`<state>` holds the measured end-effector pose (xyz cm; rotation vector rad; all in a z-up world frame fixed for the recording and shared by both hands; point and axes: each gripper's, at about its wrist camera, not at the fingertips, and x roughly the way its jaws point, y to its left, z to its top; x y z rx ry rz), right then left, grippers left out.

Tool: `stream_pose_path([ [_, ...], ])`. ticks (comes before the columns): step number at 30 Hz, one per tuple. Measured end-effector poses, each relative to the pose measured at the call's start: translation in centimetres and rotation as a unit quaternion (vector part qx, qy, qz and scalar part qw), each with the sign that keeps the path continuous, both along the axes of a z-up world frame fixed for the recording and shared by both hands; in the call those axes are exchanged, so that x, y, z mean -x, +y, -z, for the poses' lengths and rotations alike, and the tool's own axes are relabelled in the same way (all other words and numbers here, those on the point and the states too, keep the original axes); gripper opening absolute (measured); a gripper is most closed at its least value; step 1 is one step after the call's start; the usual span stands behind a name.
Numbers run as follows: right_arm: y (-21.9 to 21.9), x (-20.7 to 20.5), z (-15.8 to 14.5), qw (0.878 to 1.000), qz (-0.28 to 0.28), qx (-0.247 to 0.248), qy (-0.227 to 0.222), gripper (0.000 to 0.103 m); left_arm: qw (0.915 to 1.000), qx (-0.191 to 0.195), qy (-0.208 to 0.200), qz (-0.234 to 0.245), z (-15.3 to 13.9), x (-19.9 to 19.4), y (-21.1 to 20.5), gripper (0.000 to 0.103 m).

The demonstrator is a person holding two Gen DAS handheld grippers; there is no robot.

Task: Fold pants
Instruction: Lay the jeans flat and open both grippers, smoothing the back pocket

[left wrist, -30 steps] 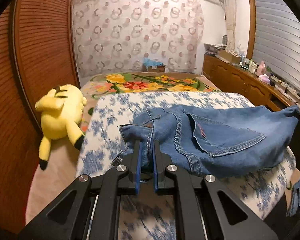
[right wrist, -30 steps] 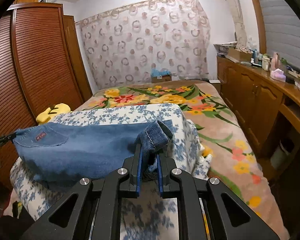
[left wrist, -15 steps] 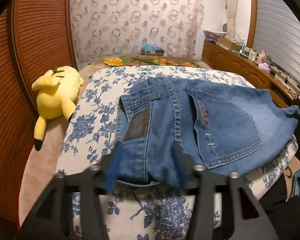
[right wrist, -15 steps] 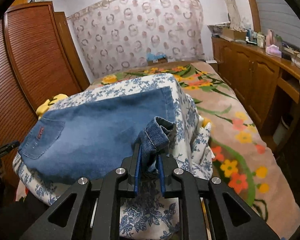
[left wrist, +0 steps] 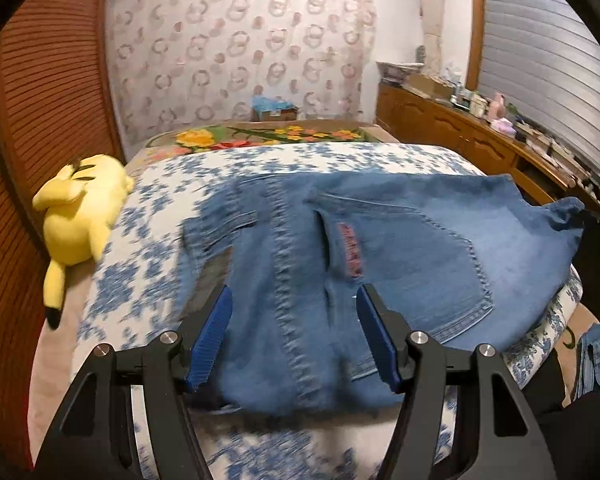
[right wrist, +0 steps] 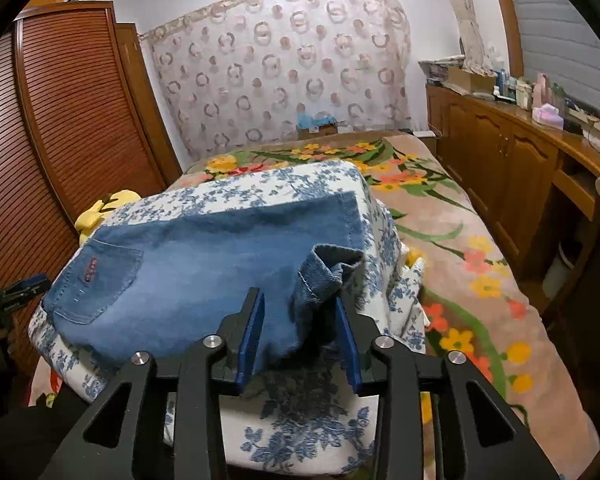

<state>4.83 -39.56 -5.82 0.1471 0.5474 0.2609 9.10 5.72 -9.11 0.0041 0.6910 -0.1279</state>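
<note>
**Jeans flat on the quilt, both grippers spread wide**

L wrist view: left gripper (left wrist: 294, 338) has its jaws far apart, blue pads (left wrist: 212, 334) on either side of the waist end of the jeans (left wrist: 400, 264). Nothing pinched; denim passes between the fingers w/o either pad pressing it. Jeans lie back-side up on the blue-floral quilt (left wrist: 148, 216), rear pocket w/ red tab facing up, center seam running toward the cam. Waist end overhangs the near quilt edge a bit. Far leg end at the right looks bunched, near a dark shape; too blurred to tell more. Yellow plush toy (left wrist: 80, 212) lies on the left edge of the bed, beside the louvered wardrobe door (left wrist: 40, 120), apart from the jeans. Patterned curtain (left wrist: 240, 48) at the back, wooden cabinet (left wrist: 460, 136) w/ clutter on top along the right wall. More denim (left wrist: 598, 356) at the lower right, off the quilt. Frame is motion-blurred.

R wrist view: right gripper (right wrist: 300, 340) also wide open, holding nothing. Rumpled leg cuff (right wrist: 328, 272) stands crumpled just ahead of the gap between the fingers, closer to the right-side pad; contact can't be told. Rest of the jeans (right wrist: 204, 264) lies smooth across the quilt (right wrist: 312, 428), pocket end to the left. Flowered bedspread (right wrist: 460, 248) covers the bed to the right. The plush (right wrist: 100, 210) peeks out behind the quilt.
</note>
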Motion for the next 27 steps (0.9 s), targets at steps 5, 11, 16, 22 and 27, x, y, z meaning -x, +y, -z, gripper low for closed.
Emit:
stream_pose_path([
  [5,0.0,0.5,0.9,1.000,-0.004,0.007,-0.004,0.040,0.9995,0.002,0.017,0.025,1.1,-1.1,-2.1,0.065],
  [11,0.0,0.0,2.5,0.999,0.012,0.023,0.020,0.040,0.9985,0.004,0.043,0.033,2.8,-1.6,-3.6,0.066],
  [16,-1.0,0.0,2.8,0.998,0.042,0.033,0.033,0.044,0.9987,-0.016,0.034,0.035,3.5,-1.5,-4.7,0.077],
  [22,-0.7,0.2,3.4,0.997,0.048,0.034,0.056,0.045,0.9989,-0.032,0.024,0.026,3.9,-1.6,-5.4,0.079],
  [27,-0.2,-0.3,3.3,0.997,0.046,0.026,0.063,0.045,0.9989,-0.031,0.024,0.025,3.9,-1.6,-5.5,0.079],
])
